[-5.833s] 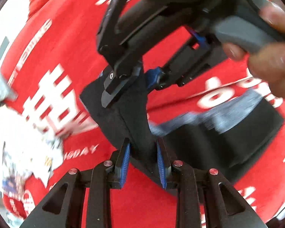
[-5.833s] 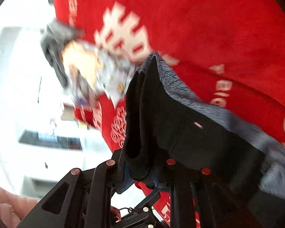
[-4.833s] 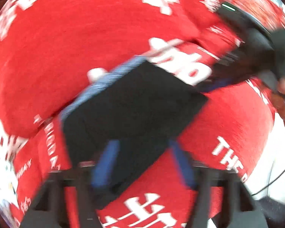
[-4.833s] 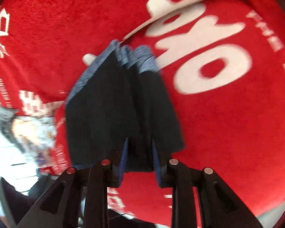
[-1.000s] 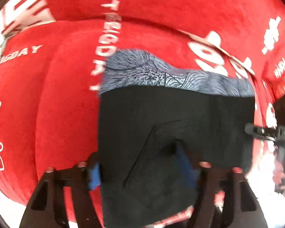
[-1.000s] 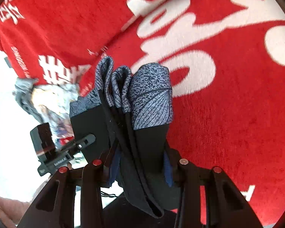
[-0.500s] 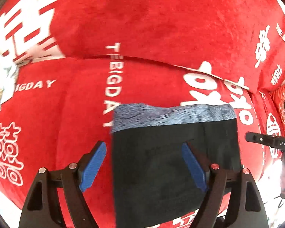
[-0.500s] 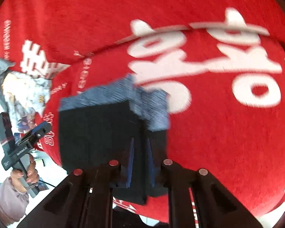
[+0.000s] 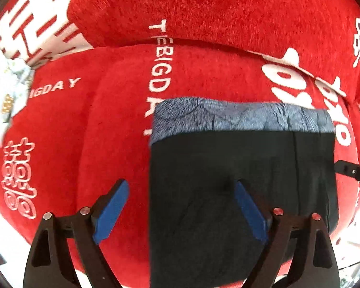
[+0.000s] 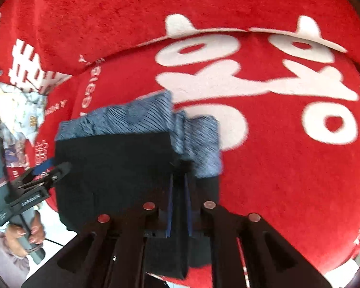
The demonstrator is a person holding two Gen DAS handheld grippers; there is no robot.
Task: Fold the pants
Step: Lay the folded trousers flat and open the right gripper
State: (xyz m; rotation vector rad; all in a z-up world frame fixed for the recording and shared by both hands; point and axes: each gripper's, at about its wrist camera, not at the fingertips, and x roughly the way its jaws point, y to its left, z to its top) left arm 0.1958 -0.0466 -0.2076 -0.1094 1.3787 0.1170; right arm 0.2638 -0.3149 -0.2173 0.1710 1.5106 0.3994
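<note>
Left claw [image 9: 180, 206] gapes wide, holding nothing, over the near left part of the pants [image 9: 242, 192]. Pants sit folded into a compact black stack with the grey-blue patterned band at the far edge, near the front edge of the red cover [image 9: 204, 67]. Right claw [image 10: 178, 204] is clamped narrow on the stack's right side. Fold looks essentially done; release is left. Only the right view shows the layered fold edges.
</note>
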